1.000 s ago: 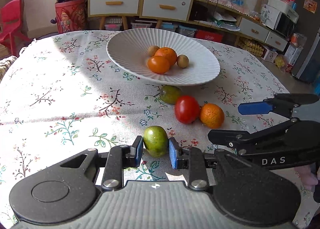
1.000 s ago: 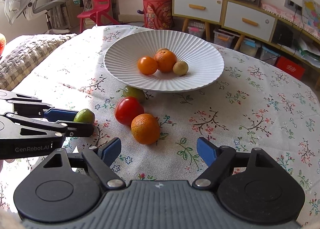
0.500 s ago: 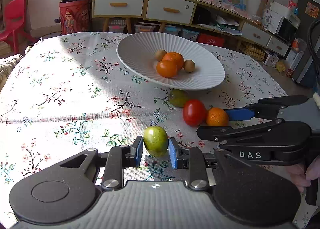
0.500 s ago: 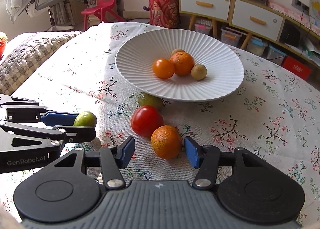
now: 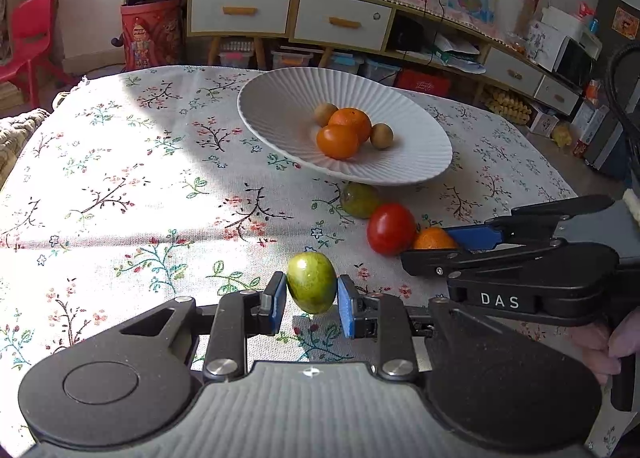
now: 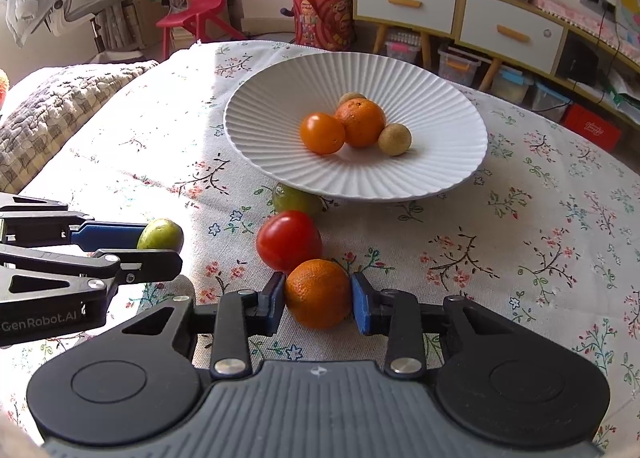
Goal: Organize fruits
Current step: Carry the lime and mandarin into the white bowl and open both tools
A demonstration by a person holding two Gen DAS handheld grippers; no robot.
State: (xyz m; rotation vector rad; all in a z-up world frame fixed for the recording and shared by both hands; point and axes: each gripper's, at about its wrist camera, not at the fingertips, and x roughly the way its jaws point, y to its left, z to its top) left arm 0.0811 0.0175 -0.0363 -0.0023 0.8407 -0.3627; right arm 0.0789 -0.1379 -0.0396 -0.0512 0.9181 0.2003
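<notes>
Left gripper [image 5: 311, 294] jaws clamped on a green fruit [image 5: 311, 282] with its long axis upright, low over the floral surface [image 5: 120, 186], red tomato [image 6: 289, 241] beside, right gripper [image 6: 318, 296] jaws closing around an orange [image 6: 318, 293], round, white plate [image 6: 440, 162] behind

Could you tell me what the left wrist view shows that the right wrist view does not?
Left wrist only: a hand behind the right gripper.
Right wrist only: a red chair, a quilted cushion, and both pads closing on the orange.
Both: the left gripper shut on a green fruit, the tomato, the white plate.
</notes>
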